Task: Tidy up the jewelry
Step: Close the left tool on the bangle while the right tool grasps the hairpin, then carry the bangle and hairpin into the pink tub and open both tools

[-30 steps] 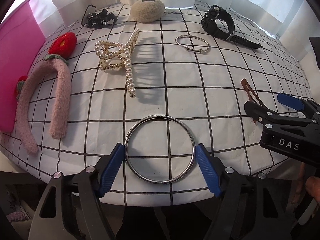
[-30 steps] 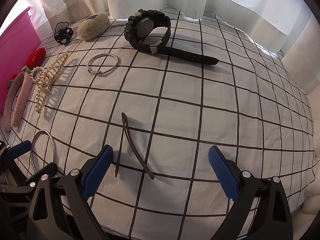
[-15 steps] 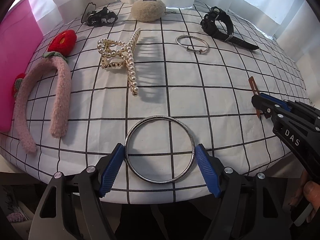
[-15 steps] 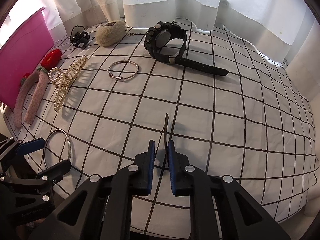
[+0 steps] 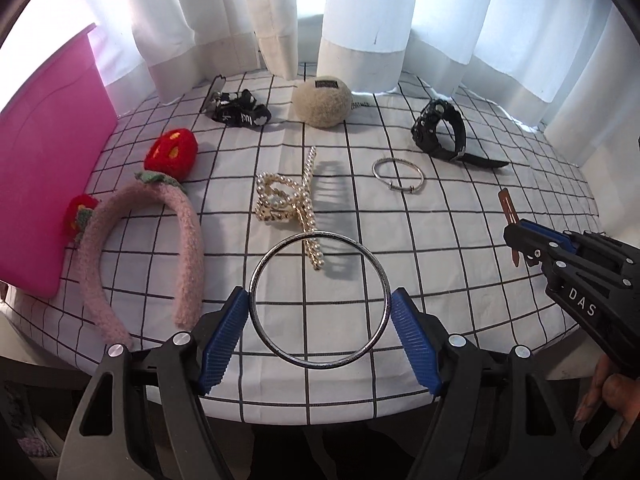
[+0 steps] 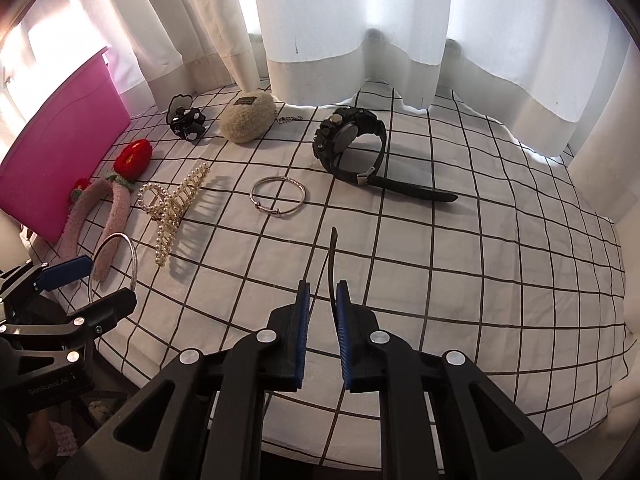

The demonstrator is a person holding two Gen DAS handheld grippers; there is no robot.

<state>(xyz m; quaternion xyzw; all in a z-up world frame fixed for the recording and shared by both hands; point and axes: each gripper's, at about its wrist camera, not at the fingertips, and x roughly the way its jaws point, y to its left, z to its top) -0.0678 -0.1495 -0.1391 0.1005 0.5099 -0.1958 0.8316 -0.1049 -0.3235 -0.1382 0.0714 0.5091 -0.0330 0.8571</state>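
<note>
My left gripper (image 5: 319, 310) is shut on a large silver bangle (image 5: 260, 276) and holds it lifted above the checked cloth; it also shows in the right wrist view (image 6: 134, 258). My right gripper (image 6: 322, 294) is shut on a thin brown hair clip (image 6: 332, 258), lifted off the cloth; the clip shows in the left wrist view (image 5: 507, 208). On the cloth lie a pearl claw clip (image 5: 294, 204), a small silver bracelet (image 5: 398, 174), a black watch (image 5: 442, 134) and a pink headband (image 5: 176, 240).
A pink box (image 5: 44, 184) stands at the left edge. A fuzzy beige pouch (image 5: 322, 100) and a black hair clip (image 5: 238, 112) lie at the back. White curtains (image 5: 360, 12) hang behind the table. The cloth's front edge (image 5: 320, 412) is close to me.
Both grippers have risen from the cloth, the left with the bangle, the right with the hair clip. The right gripper closed on the clip about a second ago.
</note>
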